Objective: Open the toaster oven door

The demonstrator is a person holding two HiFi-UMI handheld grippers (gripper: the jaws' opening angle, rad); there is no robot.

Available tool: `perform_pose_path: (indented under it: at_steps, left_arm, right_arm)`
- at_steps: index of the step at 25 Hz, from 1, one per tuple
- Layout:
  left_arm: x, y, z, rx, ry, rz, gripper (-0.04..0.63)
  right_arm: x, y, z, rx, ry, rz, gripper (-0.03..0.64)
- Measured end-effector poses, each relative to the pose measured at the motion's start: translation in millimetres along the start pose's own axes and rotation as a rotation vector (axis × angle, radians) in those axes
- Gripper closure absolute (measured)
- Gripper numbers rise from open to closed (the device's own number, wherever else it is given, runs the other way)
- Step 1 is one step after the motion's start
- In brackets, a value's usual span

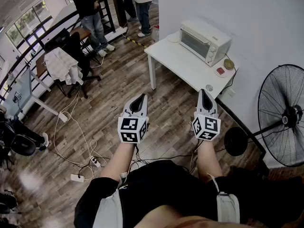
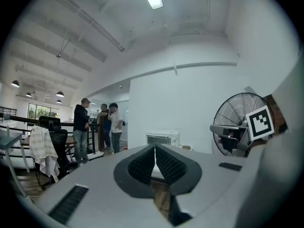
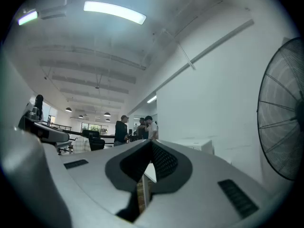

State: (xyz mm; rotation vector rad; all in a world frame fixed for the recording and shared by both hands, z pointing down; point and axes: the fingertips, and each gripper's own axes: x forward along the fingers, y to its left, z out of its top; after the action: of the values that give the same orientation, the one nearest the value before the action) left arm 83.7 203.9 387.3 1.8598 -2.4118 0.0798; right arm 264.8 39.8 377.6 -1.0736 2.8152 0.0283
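The white toaster oven (image 1: 204, 41) stands with its door closed on a white table (image 1: 178, 68) against the wall. Both grippers hang over the wooden floor, well short of the table and pointing toward it. My left gripper (image 1: 141, 97) is shut with nothing between its jaws. My right gripper (image 1: 203, 91) is level with the table's near corner, also shut and empty. In the left gripper view the oven (image 2: 161, 138) shows small and far beyond the closed jaws (image 2: 155, 147). In the right gripper view the oven (image 3: 203, 146) sits just right of the closed jaws (image 3: 151, 144).
A large black standing fan (image 1: 285, 115) is at the right, by the table. A red item (image 1: 221, 71) and a round object (image 1: 229, 64) lie beside the oven. Cables and power strips (image 1: 76, 177) cross the floor. A draped chair (image 1: 61, 64) and people (image 1: 90, 8) are at the far left.
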Motion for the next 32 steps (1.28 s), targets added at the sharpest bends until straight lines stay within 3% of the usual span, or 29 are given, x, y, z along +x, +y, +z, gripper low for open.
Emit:
perform_pose_path:
  at_steps: [13, 26, 32]
  left_arm:
    - [-31, 40, 0, -0.018, -0.03, 0.013, 0.578]
    - [-38, 94, -24, -0.009, 0.005, -0.083, 0.578]
    - [-31, 108, -15, -0.001, -0.013, -0.116, 0.578]
  right_arm:
    - [-5, 47, -2, -0.032, 0.001, -0.02, 0.614]
    - [-3, 106, -21, 0.003, 0.015, -0.101, 0.615]
    - [6, 109, -24, -0.006, 0.019, -0.142, 0.614]
